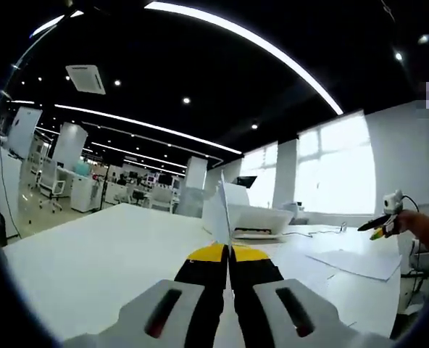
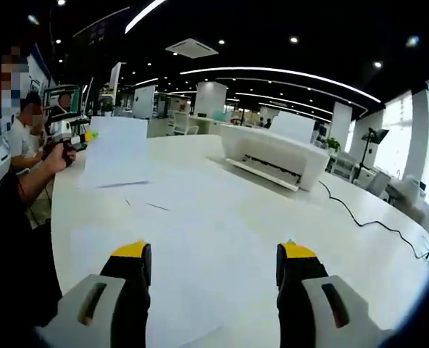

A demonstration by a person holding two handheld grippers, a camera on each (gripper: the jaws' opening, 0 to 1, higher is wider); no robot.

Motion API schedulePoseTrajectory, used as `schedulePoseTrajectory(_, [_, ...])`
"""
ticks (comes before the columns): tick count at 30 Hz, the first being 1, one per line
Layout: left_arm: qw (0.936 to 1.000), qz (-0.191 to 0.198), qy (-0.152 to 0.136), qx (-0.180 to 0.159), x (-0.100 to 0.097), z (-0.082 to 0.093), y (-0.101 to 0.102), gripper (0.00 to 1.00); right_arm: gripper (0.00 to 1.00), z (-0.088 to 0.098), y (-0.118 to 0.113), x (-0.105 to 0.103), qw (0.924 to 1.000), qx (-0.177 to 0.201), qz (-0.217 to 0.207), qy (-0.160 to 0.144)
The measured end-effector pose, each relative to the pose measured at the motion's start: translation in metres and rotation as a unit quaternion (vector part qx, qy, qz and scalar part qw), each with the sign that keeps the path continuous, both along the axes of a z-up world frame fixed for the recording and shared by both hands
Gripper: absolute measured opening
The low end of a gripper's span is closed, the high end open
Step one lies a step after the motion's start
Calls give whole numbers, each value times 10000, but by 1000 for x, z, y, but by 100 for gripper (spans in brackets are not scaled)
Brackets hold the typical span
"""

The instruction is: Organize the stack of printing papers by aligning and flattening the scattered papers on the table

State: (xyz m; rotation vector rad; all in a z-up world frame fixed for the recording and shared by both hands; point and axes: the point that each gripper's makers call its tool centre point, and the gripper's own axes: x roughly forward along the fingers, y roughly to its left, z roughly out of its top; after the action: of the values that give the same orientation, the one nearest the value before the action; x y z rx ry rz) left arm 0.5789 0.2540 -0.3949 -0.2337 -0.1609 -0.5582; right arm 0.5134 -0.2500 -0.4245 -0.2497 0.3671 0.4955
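In the left gripper view the left gripper (image 1: 227, 264) has its jaws clenched on a sheet (image 1: 222, 214) of paper, which stands on edge straight up from between the yellow tips. Beyond the sheet, ahead of the jaws, a white printer (image 1: 261, 221) sits on the white table (image 1: 91, 261). To the right of the jaws more papers (image 1: 356, 262) lie flat on the table, and past them the right gripper (image 1: 377, 225) comes in from the right, held in a hand. In the right gripper view the right gripper (image 2: 213, 264) has its jaws released, wide apart, with nothing between them. Flat papers (image 2: 193, 239) lie on the table (image 2: 374, 254) just ahead of and under these jaws. Farther ahead to the left, the left gripper (image 2: 80, 138) holds its sheet (image 2: 117, 152) raised above the table. The printer (image 2: 272, 156) stands ahead to the right with paper (image 2: 294, 125) upright in its rear tray, and a black cable (image 2: 367, 217) runs across the table to its right.
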Motion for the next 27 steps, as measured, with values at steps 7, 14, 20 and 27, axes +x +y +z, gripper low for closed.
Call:
schedulePoseTrajectory(7, [10000, 14, 30, 7, 1, -1, 1, 6, 67, -2, -7, 8, 10000, 23, -65, 53])
schedulePoseTrajectory(14, [10000, 36, 60, 66, 2, -3, 1, 6, 66, -5, -10, 17, 9999, 98, -110, 83])
schedulePoseTrajectory(20, [9999, 72, 42, 97, 3, -3, 2, 6, 66, -9, -15, 25, 9994, 208, -241, 116])
schedulePoseTrajectory(27, [9998, 94, 32, 148, 4, -4, 2, 6, 66, -13, -19, 32, 9983, 472, -334, 117])
